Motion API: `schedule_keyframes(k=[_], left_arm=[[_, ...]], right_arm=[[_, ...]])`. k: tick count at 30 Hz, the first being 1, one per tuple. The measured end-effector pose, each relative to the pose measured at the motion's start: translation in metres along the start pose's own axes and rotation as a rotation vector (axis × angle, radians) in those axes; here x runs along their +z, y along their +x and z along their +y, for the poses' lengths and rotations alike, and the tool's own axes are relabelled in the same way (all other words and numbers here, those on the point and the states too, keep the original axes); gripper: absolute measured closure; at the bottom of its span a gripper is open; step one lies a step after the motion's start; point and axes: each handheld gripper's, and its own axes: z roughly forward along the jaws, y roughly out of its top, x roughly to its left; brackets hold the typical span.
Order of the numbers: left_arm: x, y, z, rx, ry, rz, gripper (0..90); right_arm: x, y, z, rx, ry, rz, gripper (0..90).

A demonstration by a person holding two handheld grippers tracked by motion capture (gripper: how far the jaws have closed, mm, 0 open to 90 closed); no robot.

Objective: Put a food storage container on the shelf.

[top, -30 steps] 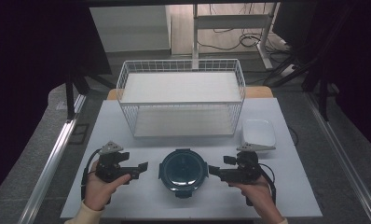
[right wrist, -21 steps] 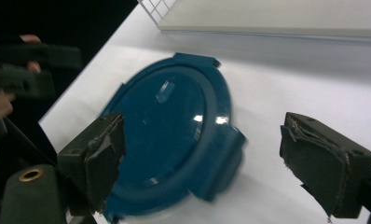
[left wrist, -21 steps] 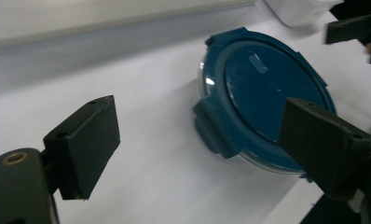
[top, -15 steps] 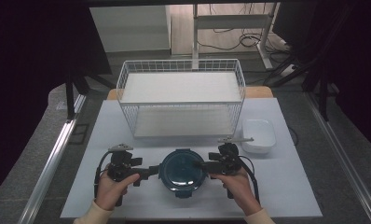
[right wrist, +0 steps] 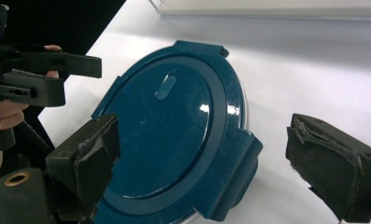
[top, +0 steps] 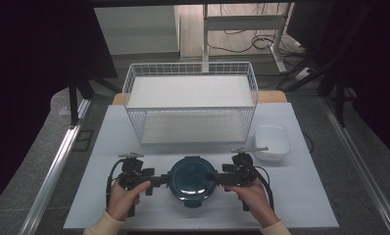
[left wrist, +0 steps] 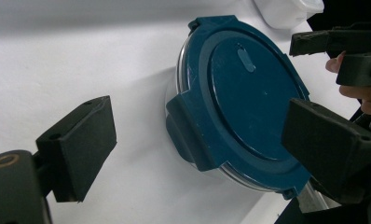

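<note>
A matte white surface (top: 310, 196) fills the lower frame, bare at its right. A white wire basket (top: 190, 105) stands at centre. Below it sits a round container with a dark blue clip lid (top: 192, 178). The left tool (top: 164, 180) and right tool (top: 213, 176) flank it, jaws spread apart.

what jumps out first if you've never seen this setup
The round container with the dark blue clip-on lid at the near middle of the white table draws the eye, flanked by the left gripper and right gripper, each with open jaws at a side latch. Behind it stands a big white wire basket, with a small white dish at its right.
</note>
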Motion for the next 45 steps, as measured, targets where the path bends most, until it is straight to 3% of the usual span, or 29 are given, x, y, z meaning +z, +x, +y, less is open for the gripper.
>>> schedule_keyframes(k=[10,14,25,28,36,42,45], left_arm=[[0.013,0.003,-0.002,-0.036,0.026,-0.058,10.1],[0.02,0.006,-0.004,-0.062,0.044,-0.094,10.3],[0.028,0.007,-0.009,-0.085,0.059,-0.112,13.4],[0.034,0.008,-0.01,-0.102,0.076,-0.151,15.6],[0.038,0.008,-0.012,-0.13,0.092,-0.192,16.7],[0.04,0.006,-0.013,-0.119,0.092,-0.176,21.5],[0.04,0.006,-0.014,-0.118,0.09,-0.165,24.7]], right_arm=[[0.009,-0.004,-0.006,0.023,0.038,0.016,8.1],[0.014,-0.005,-0.009,0.055,0.055,0.032,8.1],[0.026,-0.011,-0.016,0.105,0.101,0.059,7.9],[0.03,-0.012,-0.019,0.139,0.112,0.074,8.1],[0.036,-0.012,-0.023,0.194,0.144,0.116,10.9],[0.036,-0.012,-0.023,0.218,0.143,0.12,12.3],[0.032,-0.013,-0.023,0.217,0.125,0.112,18.8]])
